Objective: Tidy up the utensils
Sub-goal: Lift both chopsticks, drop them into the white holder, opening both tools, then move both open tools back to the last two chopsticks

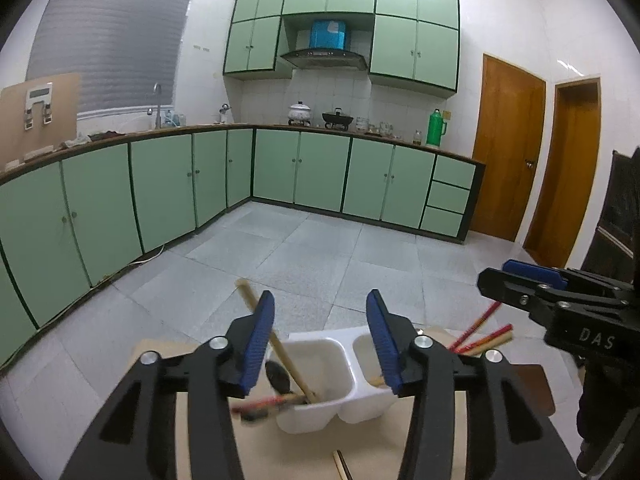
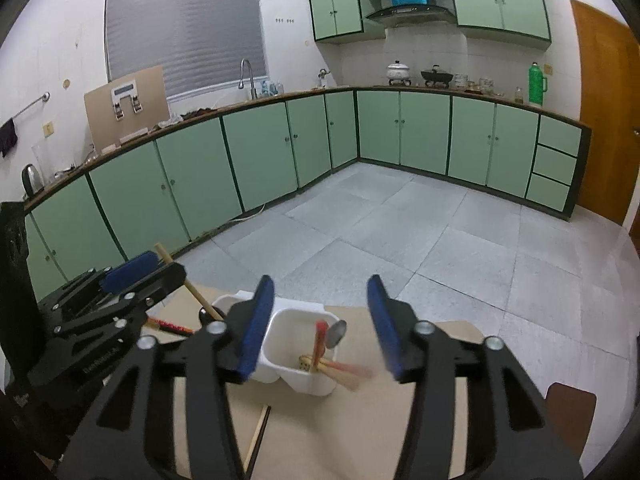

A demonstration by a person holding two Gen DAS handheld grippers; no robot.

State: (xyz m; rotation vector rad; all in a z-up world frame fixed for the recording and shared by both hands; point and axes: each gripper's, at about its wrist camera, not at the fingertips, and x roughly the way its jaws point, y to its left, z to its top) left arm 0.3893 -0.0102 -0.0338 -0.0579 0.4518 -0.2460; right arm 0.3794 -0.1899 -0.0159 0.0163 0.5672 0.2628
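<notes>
Place: home kitchen.
Cabinets: green cabinets ahead of the tool, more wall-mounted above.
Cooking: range hood far ahead, pots beneath on the counter.
Sink: faucet ahead-left, below window blind.

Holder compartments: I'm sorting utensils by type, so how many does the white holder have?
2. The white holder has a left compartment with a dark spoon and a right compartment with a metal spoon. No others visible.
</notes>
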